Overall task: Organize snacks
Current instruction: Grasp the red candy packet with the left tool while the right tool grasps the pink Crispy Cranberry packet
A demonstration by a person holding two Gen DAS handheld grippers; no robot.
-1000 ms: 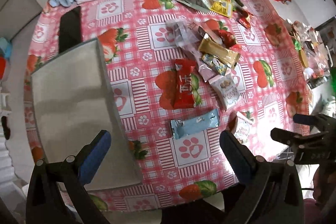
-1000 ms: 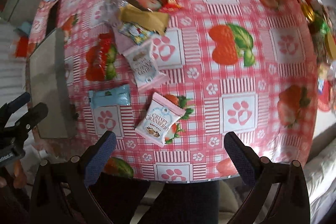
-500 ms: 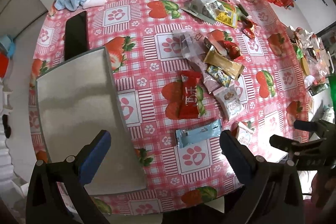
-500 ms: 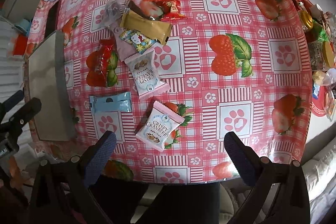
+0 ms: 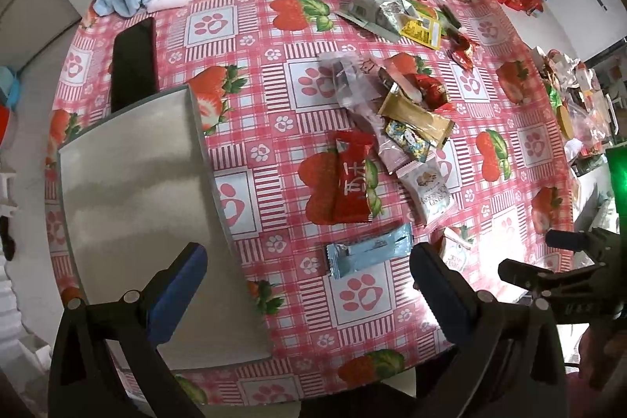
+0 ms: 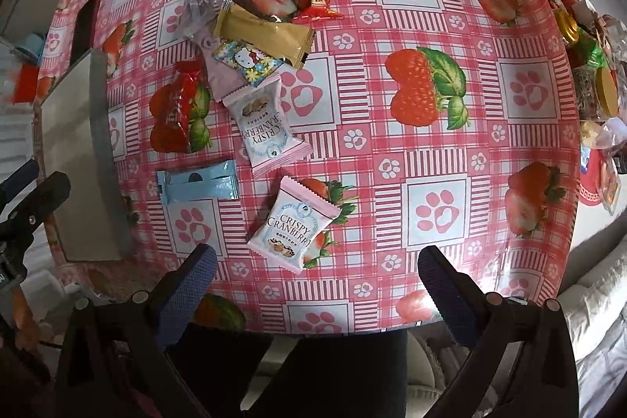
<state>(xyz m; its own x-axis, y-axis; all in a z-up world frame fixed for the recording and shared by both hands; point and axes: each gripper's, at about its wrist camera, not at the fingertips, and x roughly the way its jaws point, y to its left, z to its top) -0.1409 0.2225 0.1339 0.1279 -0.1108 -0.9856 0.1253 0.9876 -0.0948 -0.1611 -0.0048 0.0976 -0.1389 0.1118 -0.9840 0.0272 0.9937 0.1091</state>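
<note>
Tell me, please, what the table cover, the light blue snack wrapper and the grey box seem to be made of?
Table cover: probably glossy vinyl or oilcloth; window glare shows near its edge.
Light blue snack wrapper: thin plastic film with crimped ends and a soft sheen.
Grey box: matte, with no glare; possibly board or felt, unclear.

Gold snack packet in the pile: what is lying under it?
The gold packet overlaps a Hello Kitty packet and a brown bar. Their covered parts, and anything else beneath, cannot be seen.
</note>
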